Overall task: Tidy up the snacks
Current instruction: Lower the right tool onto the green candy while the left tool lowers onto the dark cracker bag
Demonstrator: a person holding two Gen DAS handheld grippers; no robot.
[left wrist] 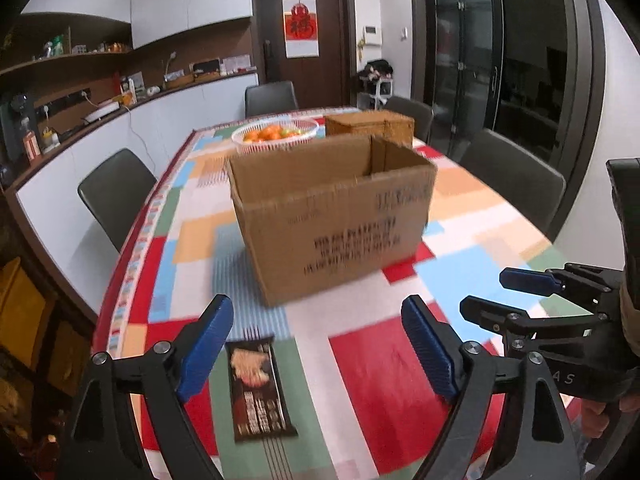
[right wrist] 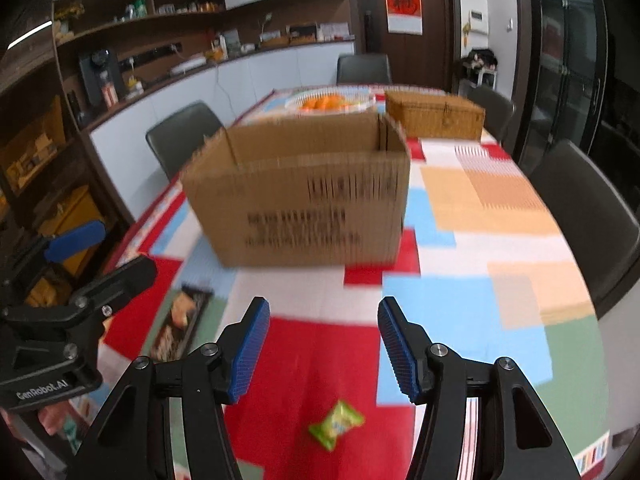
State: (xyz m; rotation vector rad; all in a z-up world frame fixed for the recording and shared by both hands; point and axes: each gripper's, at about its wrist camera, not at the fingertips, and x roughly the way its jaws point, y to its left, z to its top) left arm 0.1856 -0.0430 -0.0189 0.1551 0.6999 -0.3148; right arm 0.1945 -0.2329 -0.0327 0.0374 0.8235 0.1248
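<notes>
Green snack packet (right wrist: 337, 424) shows only by right gripper (right wrist: 320, 350); possibly candy.

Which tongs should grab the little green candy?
The right tongs. The green candy lies just below their open gap, while the left tongs hang over the dark snack bar.

Left tool (left wrist: 316, 344) stood open over a dark snack packet (left wrist: 258, 390) lying flat on the patchwork worktop (left wrist: 400, 380), open cardboard box (left wrist: 332, 216) beyond, right tool (left wrist: 492, 296) alongside.
</notes>
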